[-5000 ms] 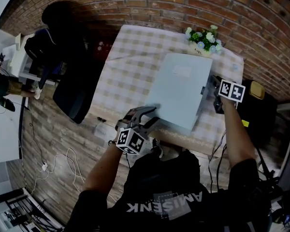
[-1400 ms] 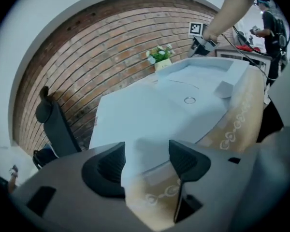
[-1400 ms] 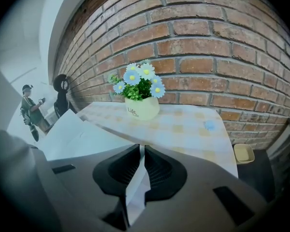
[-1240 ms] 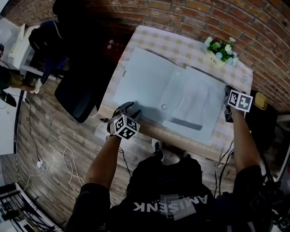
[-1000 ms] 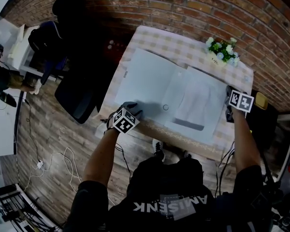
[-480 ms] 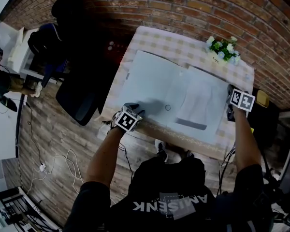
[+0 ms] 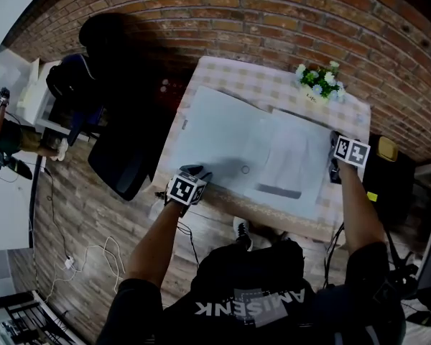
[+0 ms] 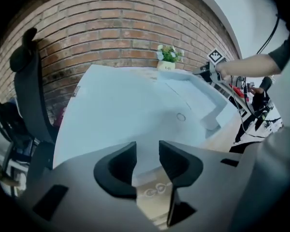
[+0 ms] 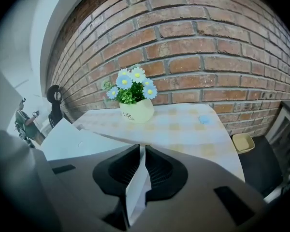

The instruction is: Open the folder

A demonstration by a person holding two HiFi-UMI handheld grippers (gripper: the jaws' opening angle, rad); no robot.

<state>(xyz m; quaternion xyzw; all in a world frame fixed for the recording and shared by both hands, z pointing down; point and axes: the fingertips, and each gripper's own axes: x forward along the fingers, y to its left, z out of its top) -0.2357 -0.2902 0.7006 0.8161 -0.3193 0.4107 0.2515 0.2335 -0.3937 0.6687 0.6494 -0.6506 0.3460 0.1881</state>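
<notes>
The pale blue folder (image 7: 219, 131) lies open and flat on the checked table (image 7: 273, 85), its left cover spread out to the table's left side. The inner right half (image 7: 294, 157) carries a pocket. My left gripper (image 7: 196, 172) hovers just above the left cover's near corner, jaws open with nothing between them; the left gripper view shows the cover (image 8: 135, 100) beyond the gripper (image 8: 147, 151). At the folder's right edge my right gripper (image 7: 333, 158) is shut on a thin white sheet edge (image 9: 137, 187) that stands between the pads of that gripper (image 9: 141, 153).
A pot of white flowers (image 7: 314, 81) stands at the table's far right corner, close to the brick wall. A black chair (image 7: 118, 142) stands left of the table. A small yellow bin (image 7: 384, 149) sits on the floor at the right. The table's near edge runs just below my left gripper.
The folder, closed five seconds ago, now lies open. In the last second my left gripper rose off the left cover and rolled a little. The right gripper kept still.
</notes>
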